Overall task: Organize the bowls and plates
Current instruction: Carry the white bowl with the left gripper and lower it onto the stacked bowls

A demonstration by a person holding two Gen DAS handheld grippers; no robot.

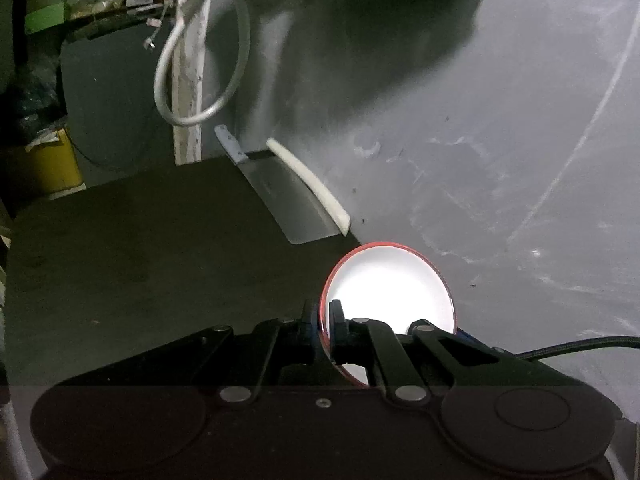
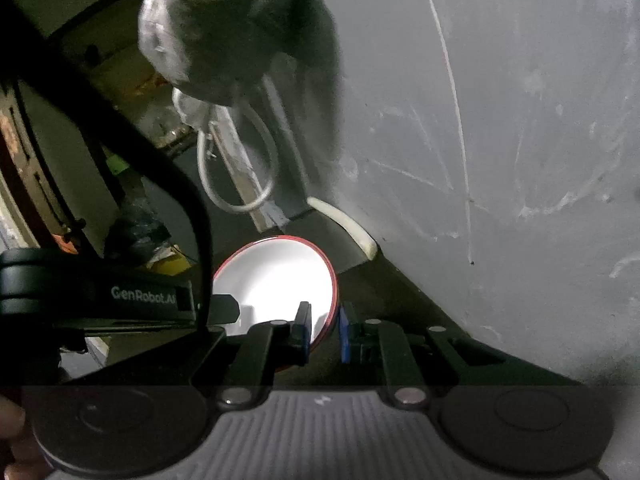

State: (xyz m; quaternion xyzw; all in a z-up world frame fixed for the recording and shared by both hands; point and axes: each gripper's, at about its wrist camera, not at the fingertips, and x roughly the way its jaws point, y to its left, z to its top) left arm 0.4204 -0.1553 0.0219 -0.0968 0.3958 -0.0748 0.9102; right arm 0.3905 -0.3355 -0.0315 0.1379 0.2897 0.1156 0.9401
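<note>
Where tongs (image 1: pixel 326 330) grip: cleaver (image 1: pixel 288 200) beyond bowl (image 1: pixel 390 284)

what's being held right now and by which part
The left gripper is shut on the red-rimmed white bowl, pinching its rim. The right gripper straddles the opposite rim, jaws apart, not yet clamped.

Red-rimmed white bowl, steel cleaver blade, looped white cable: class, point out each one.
Red-rimmed white bowl (image 1: pixel 384 280): left wrist view, bright inner wall.
Steel cleaver blade (image 1: pixel 292 204): left wrist view, flat of the blade.
Looped white cable (image 1: pixel 188 120): left wrist view, bottom of the loop.
</note>
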